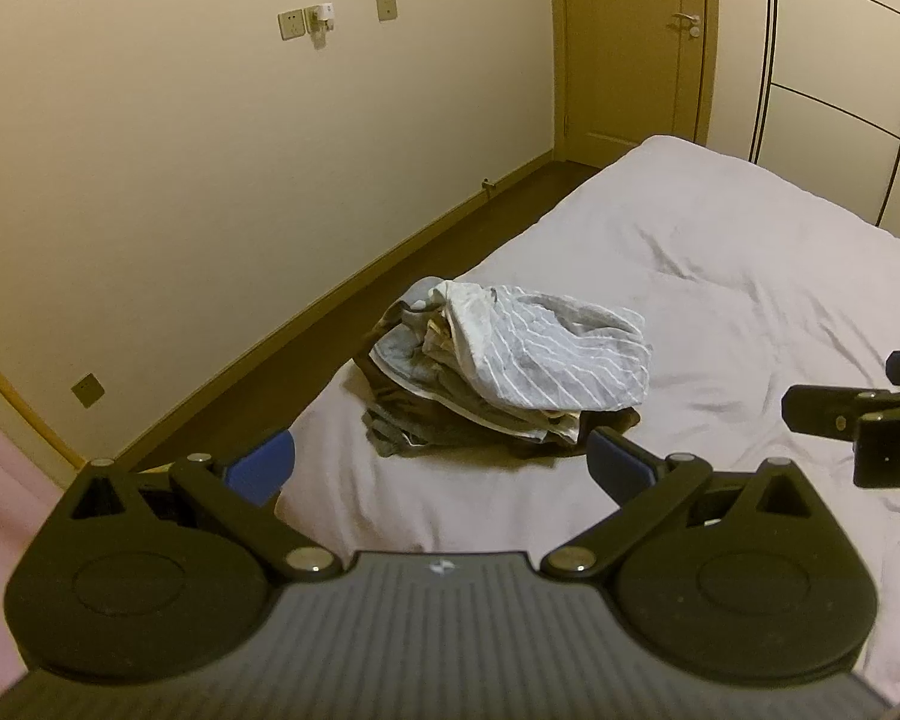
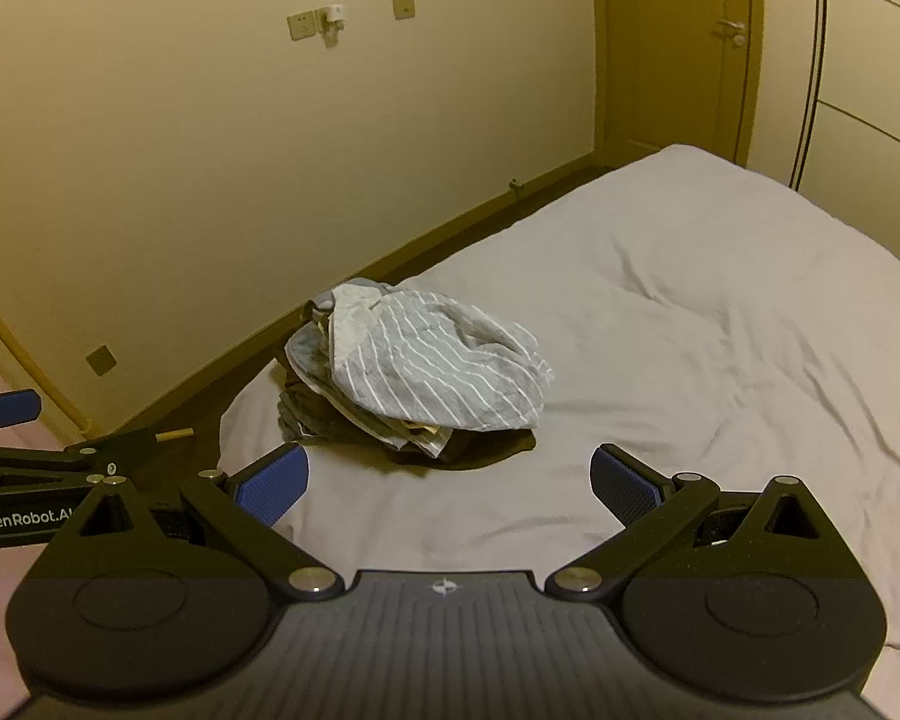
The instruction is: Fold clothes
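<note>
A heap of clothes (image 1: 504,372) lies near the left edge of the bed (image 1: 720,276), topped by a grey garment with thin white stripes (image 2: 444,372) over darker brown and beige pieces. My left gripper (image 1: 441,468) hovers open just short of the heap, blue pads spread wide and nothing between them. In the right wrist view my right gripper (image 2: 450,480) is open too, a little back from the same pile. The right gripper's black frame (image 1: 858,414) shows at the right edge of the left wrist view. The left gripper's frame (image 2: 36,480) shows at the left of the right wrist view.
The bed carries a wrinkled pale sheet (image 2: 720,330) stretching right and back. A strip of dark floor (image 1: 330,324) runs between the bed and the cream wall (image 1: 210,150). A wooden door (image 1: 636,48) and wardrobe panels (image 1: 840,60) stand at the far end.
</note>
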Demonstrator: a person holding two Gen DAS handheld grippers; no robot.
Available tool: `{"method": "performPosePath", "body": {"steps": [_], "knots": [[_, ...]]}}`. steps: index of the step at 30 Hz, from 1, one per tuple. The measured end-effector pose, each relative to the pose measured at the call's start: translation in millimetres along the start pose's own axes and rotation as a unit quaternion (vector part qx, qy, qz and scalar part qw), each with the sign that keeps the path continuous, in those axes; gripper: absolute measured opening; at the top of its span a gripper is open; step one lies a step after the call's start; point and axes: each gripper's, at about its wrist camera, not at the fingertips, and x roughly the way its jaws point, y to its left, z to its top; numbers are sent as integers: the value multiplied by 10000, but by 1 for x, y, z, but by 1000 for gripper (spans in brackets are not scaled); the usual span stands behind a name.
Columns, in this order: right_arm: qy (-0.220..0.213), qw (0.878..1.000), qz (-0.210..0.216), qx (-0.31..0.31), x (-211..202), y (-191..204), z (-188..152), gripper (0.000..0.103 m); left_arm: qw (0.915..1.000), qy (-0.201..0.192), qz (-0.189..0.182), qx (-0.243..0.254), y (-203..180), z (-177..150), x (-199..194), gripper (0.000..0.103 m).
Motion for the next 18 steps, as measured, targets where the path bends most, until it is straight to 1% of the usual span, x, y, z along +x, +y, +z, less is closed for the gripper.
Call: {"method": "performPosePath", "body": {"steps": [10, 18], "knots": [[28, 10000, 36, 4, -4, 3, -4, 103, 9997, 48, -160, -185, 2, -3, -3, 102], [34, 10000, 56, -9, -4, 2, -6, 103, 9997, 73, -193, -156, 1, -5, -5, 102]]}}
